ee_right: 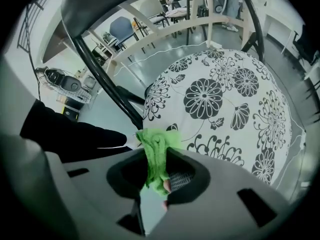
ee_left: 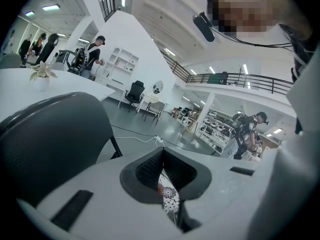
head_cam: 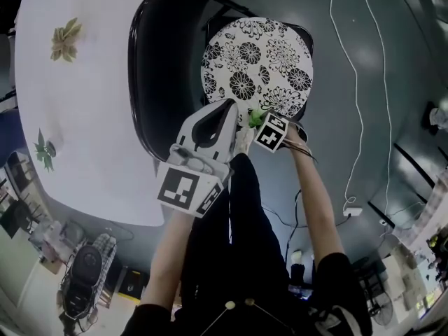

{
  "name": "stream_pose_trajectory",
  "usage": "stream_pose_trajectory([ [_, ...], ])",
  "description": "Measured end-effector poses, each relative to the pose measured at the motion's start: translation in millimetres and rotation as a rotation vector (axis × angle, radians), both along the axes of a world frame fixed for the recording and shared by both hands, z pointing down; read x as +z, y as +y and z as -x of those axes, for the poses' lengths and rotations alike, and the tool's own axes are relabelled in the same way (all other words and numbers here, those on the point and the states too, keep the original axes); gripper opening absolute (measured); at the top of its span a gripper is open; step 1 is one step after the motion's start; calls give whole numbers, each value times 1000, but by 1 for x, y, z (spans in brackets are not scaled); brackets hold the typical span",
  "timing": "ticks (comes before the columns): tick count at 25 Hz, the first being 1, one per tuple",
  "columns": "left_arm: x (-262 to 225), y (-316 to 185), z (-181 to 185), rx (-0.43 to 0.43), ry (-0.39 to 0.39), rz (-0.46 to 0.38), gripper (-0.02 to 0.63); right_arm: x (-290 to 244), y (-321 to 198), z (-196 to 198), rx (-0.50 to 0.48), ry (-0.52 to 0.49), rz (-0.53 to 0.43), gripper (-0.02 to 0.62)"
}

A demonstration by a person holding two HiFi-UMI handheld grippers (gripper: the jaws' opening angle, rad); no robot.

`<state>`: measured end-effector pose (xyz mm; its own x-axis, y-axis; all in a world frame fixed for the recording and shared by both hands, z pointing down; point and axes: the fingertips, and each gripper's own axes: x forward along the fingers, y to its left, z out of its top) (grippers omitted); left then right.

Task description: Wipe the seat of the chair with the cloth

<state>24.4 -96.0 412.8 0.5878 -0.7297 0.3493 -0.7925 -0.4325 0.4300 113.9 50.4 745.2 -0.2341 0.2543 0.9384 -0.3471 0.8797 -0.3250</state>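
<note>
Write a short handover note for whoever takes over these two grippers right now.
Left gripper: jaws together, empty, by the near edge of the flowered seat.
Right gripper: jaws shut on the green cloth, at that same edge.
Done: cloth gripped and at the seat.
Left: wipe the seat; how much is already wiped does not show.

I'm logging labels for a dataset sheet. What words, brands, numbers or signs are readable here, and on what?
No words, brands or numbers are readable in any view.
Cube on the left gripper: black-and-white square markers, patterns, not letters.
Cube on the right gripper: the same kind of marker.
Chair seat: flower print only.
Cloth: plain green, no tag showing.
Far shelves, left gripper view: too small to read.
</note>
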Motion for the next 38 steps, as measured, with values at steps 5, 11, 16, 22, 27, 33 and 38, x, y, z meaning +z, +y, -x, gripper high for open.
stream_pose_trajectory([
  [5, -2, -1, 0, 5, -3, -3, 5, -12, -34, -9, 73, -10, -60, 89],
  [11, -6, -3, -1, 10, -4, -7, 5, -29, -102, -50, 183, 32, -165, 89],
  [16, -7, -6, -2, 18, -10, -8, 5, -27, -149, -98, 228, 112, -226, 89],
  [22, -4, -7, -1, 19, -18, 0, 5, -25, -180, -143, 342, 183, -258, 89],
  [27, -2, -8, 0, 19, -23, 0, 5, -14, -172, -158, 406, 220, -224, 89],
  [33, -1, -5, 0, 19, -28, 3, 5, 0, -132, -139, 372, 201, -136, 89],
  [38, -1, -1, -5, 23, -24, 1, 5, 5, -102, -119, 366, 171, -100, 89],
])
